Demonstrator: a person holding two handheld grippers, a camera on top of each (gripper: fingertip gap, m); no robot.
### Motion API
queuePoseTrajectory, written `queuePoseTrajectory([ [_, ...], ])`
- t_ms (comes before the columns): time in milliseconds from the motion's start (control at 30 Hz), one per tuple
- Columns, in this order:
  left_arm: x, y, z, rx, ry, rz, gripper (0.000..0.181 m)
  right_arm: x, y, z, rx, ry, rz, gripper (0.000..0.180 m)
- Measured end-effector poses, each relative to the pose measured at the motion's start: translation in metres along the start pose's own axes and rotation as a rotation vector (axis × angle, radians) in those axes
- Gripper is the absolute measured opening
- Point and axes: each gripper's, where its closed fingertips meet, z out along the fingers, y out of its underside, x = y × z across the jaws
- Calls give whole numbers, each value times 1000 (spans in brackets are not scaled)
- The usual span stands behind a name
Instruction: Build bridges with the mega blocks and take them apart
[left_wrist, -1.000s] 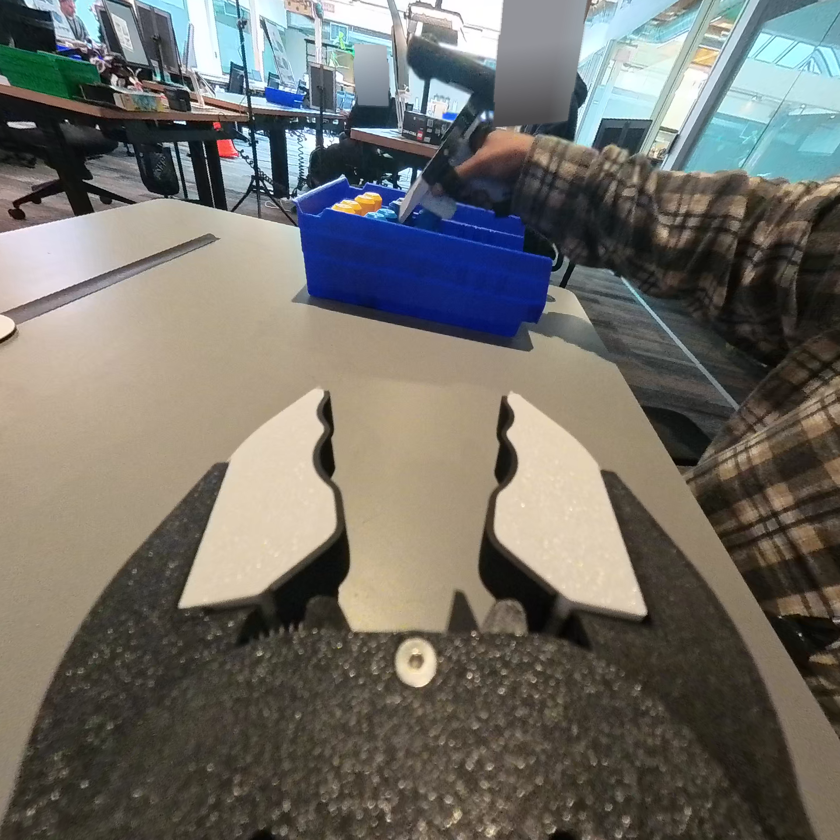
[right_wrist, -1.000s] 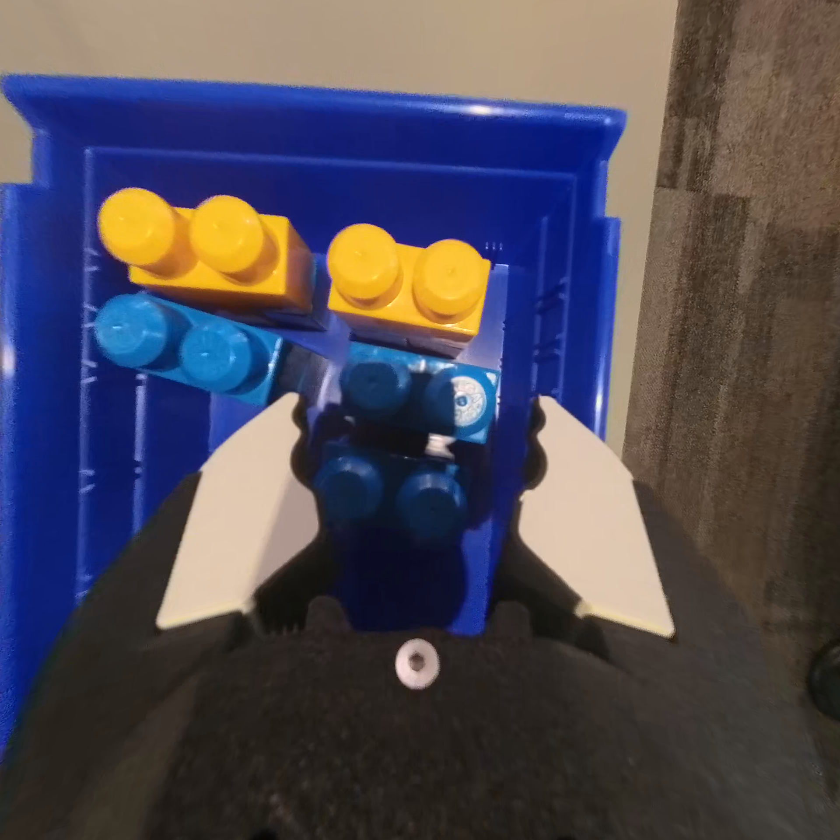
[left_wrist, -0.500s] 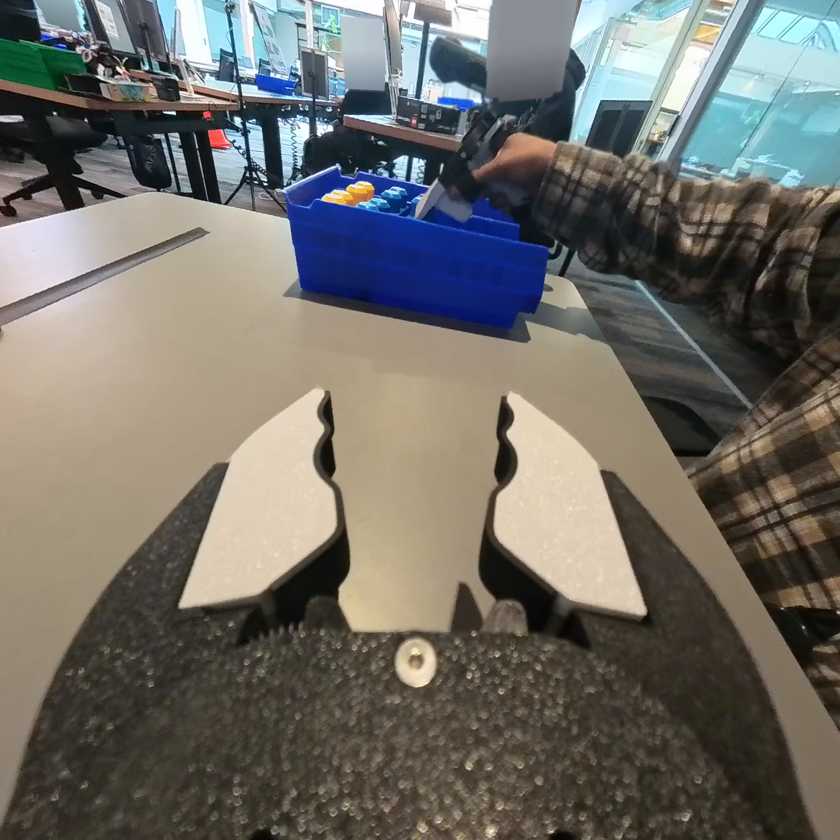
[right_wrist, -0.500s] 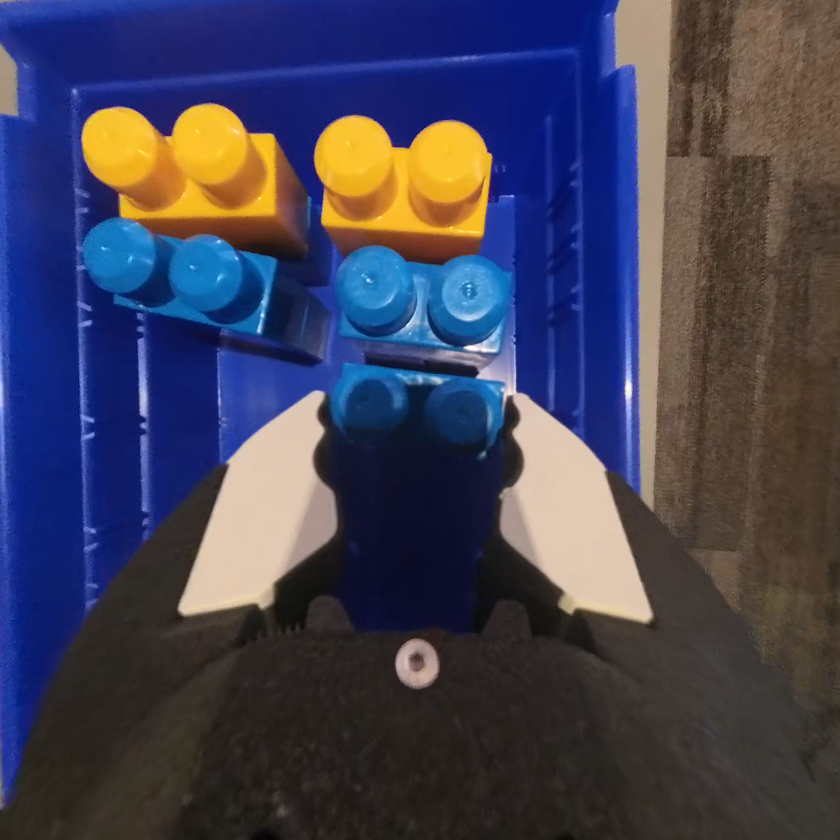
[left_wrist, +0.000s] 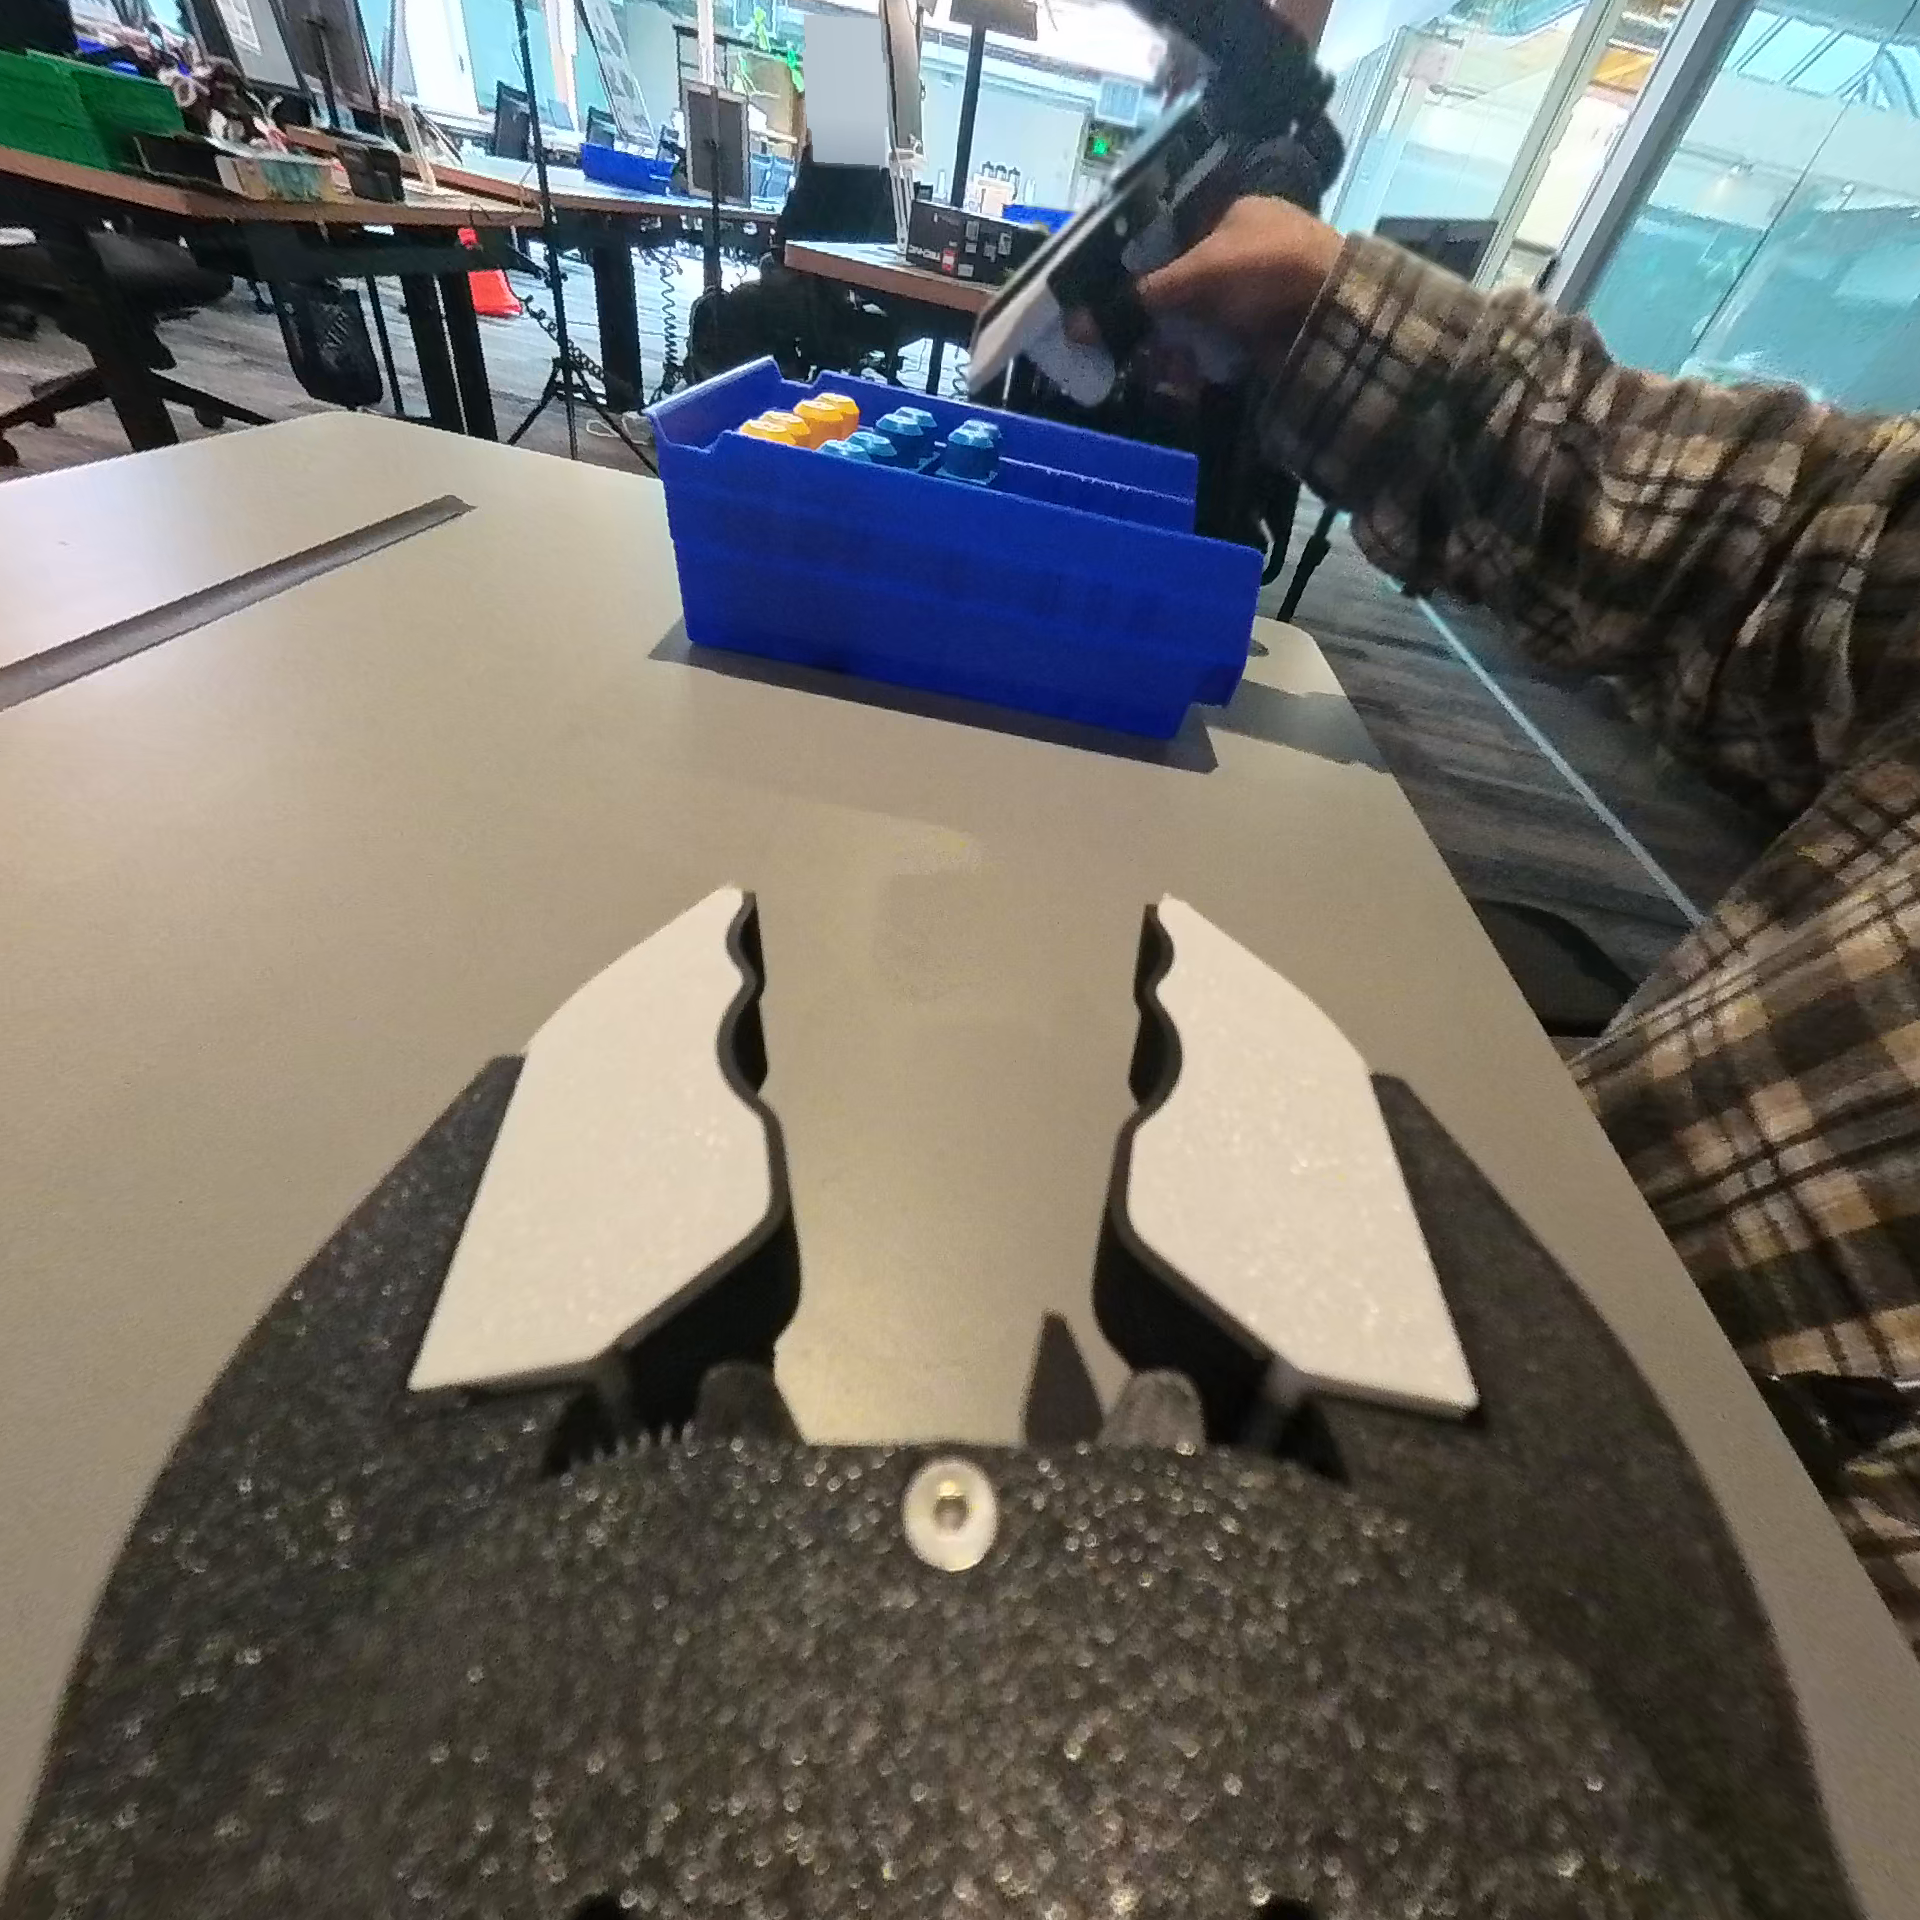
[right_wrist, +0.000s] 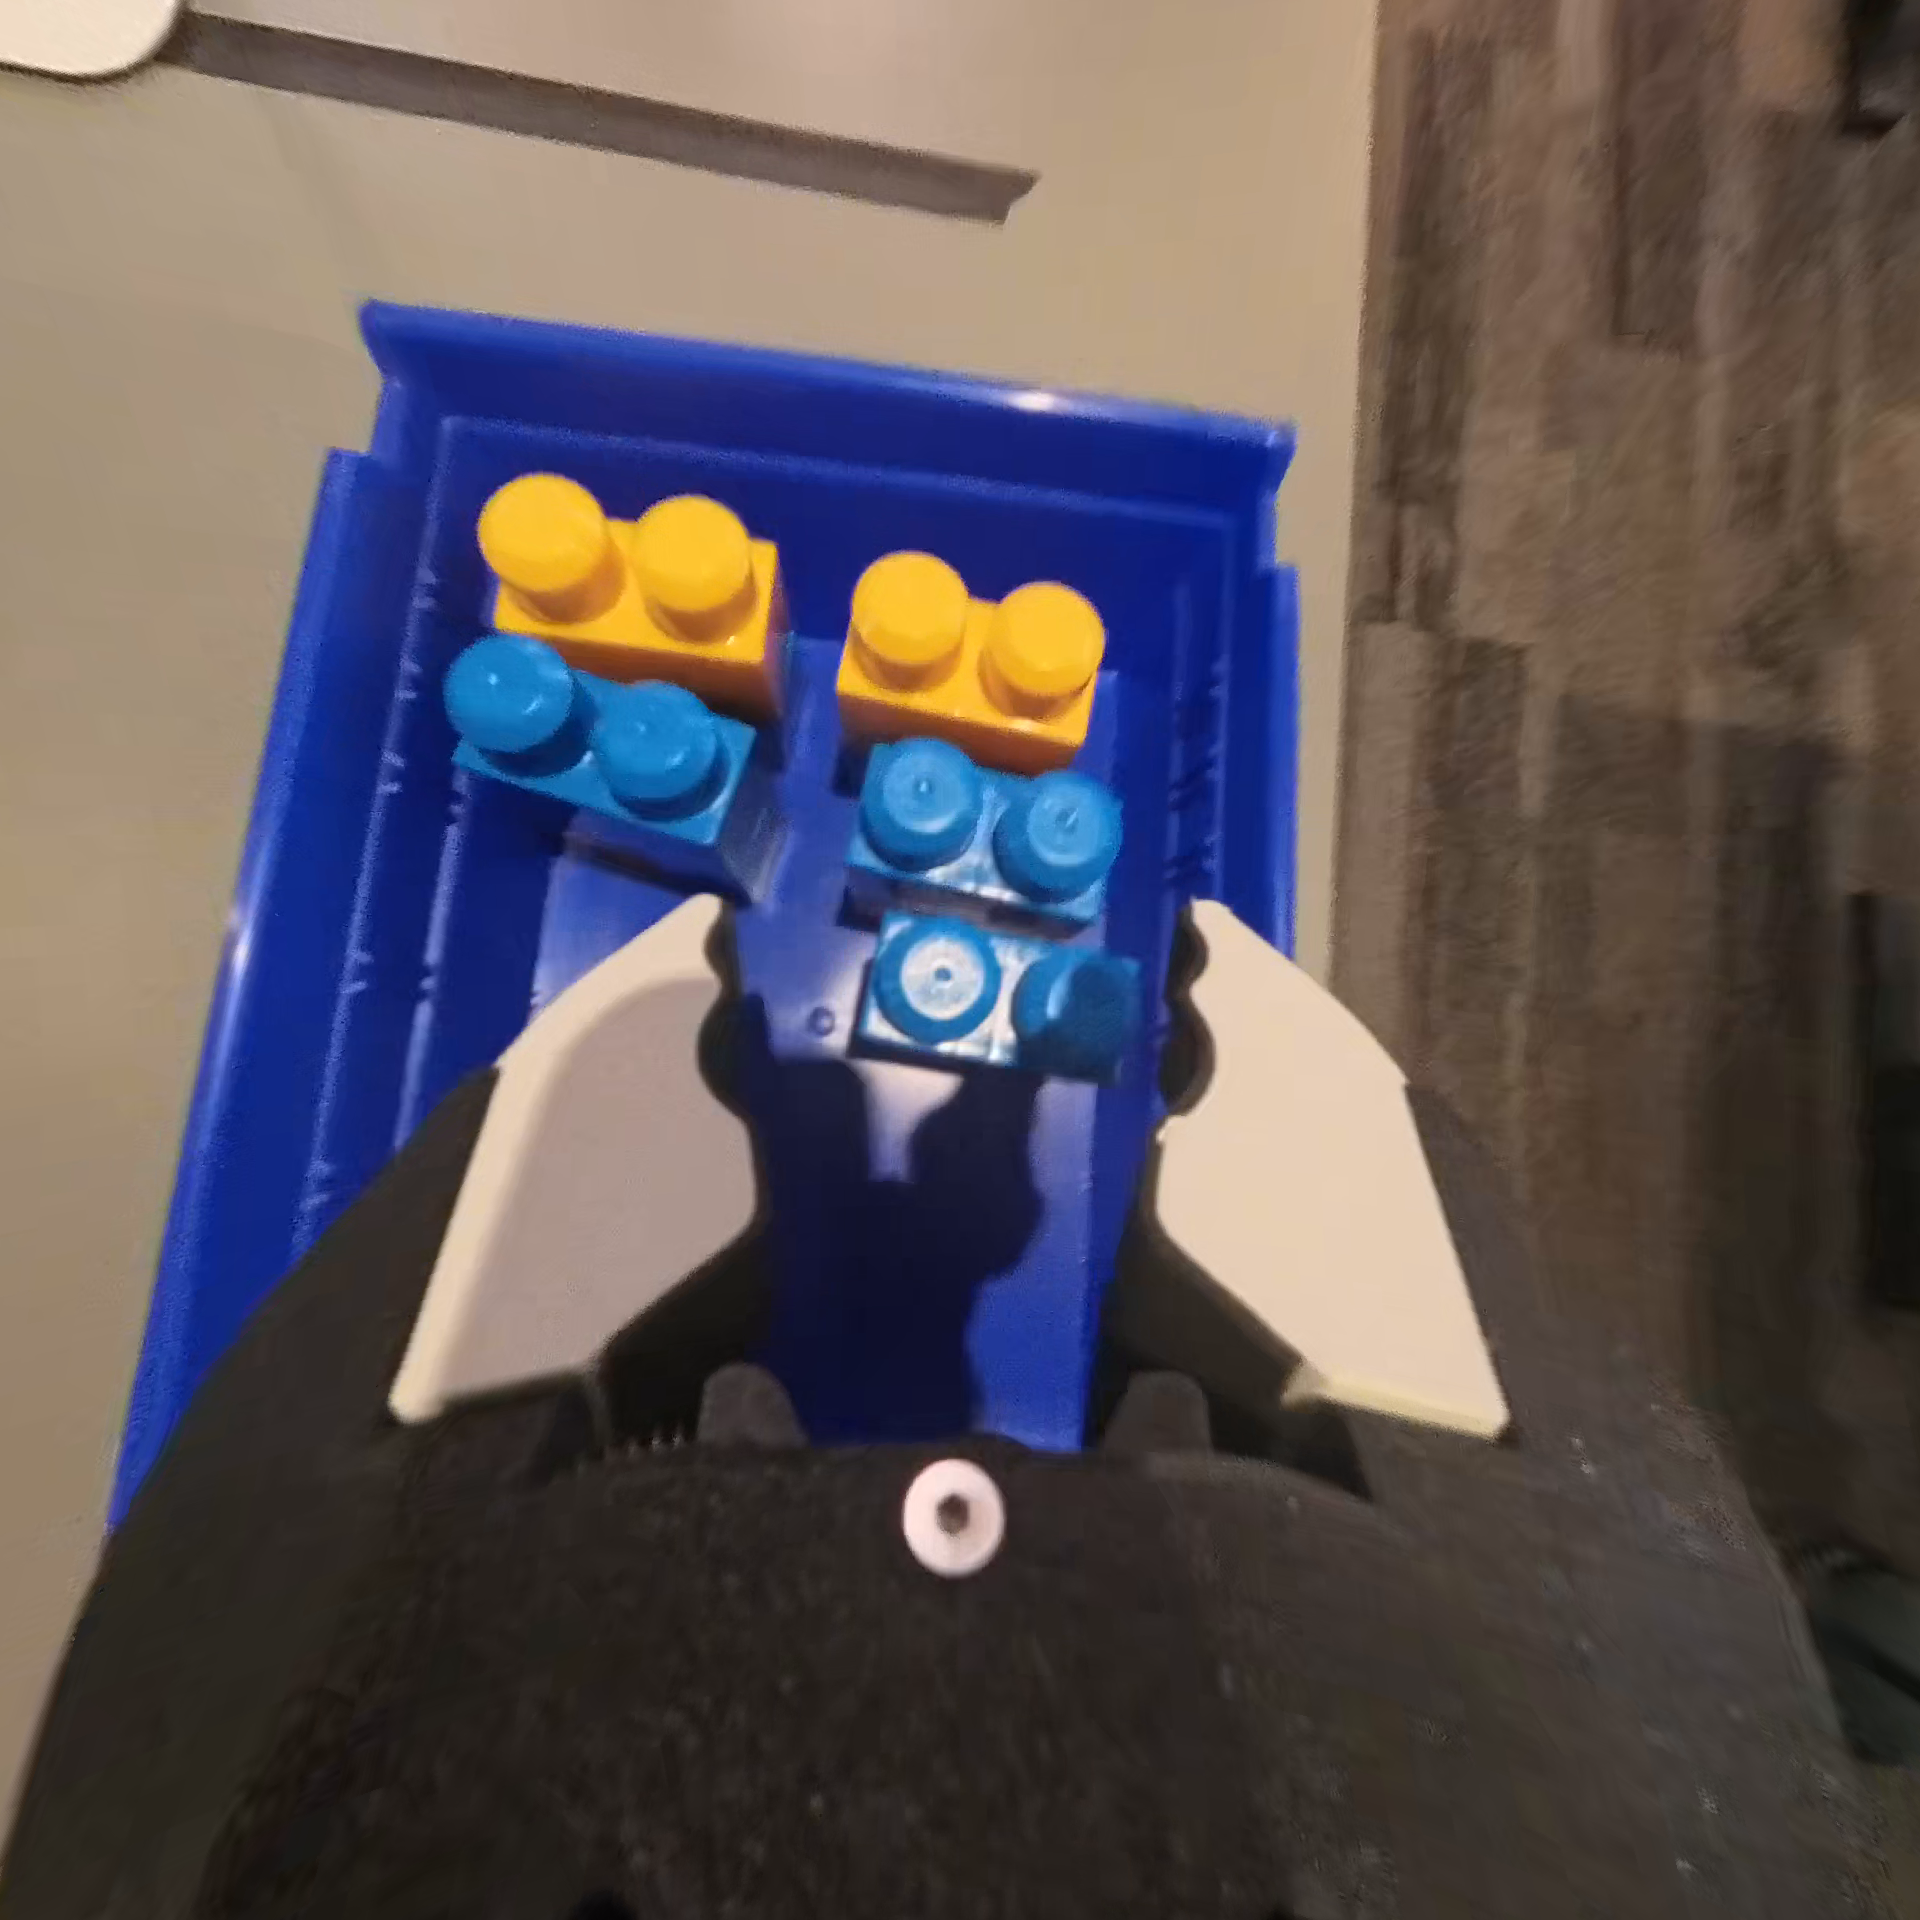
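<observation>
A blue bin (left_wrist: 956, 592) stands on the grey table (left_wrist: 416, 790) at the far right. It holds two yellow blocks (right_wrist: 634, 597) (right_wrist: 971, 665) and three blue blocks (right_wrist: 603, 748) (right_wrist: 987, 831) (right_wrist: 997, 1003); their studs show in the left wrist view (left_wrist: 904, 431). My right gripper (right_wrist: 951, 920) is open and empty, held above the bin's near half and looking down into it. It shows in the left wrist view (left_wrist: 1013, 317), raised above the bin in a hand. My left gripper (left_wrist: 945, 914) is open and empty, low over bare table short of the bin.
A dark slot (left_wrist: 229, 592) runs across the table's left part. The table's right edge (left_wrist: 1455, 894) drops to a dark floor (right_wrist: 1642, 623). A plaid sleeve (left_wrist: 1662, 582) reaches in from the right. Desks and stands fill the background (left_wrist: 312, 208). Across from one pair of fingers to the other is roughly 45 cm. The dark slot (left_wrist: 229, 592) lies around 35 cm away from my right fingertips. My right wrist view (right_wrist: 511, 97) looks at it from another angle.
My right gripper has let go of a blue block in the bin, opened wider and lifted up and back from the bin. My left gripper has stayed nearly still.
</observation>
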Motion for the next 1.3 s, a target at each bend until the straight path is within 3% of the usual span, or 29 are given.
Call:
queuePoseTrajectory([
  [133, 2, 0, 1, -4, -1, 9, 69, 7, -21, 10, -6, 135, -139, 61],
  [333, 1, -1, -1, 0, -3, 7, 69, -7, -16, 50, -110, 115, -220, 80],
  [533, -2, 0, -2, 1, -4, -7, 68, -22, -33, 27, -59, 28, 2, 97],
  [633, -2, 2, -1, -6, -1, -11, 69, -56, -39, 25, -14, -125, 68, 89],
  [867, 0, 1, -1, -7, -1, -2, 68, -78, -27, 60, -51, -203, 158, 78],
  [1300, -1, 2, -2, -15, -5, -14, 69, -85, -10, 65, -144, -280, 82, 71],
])
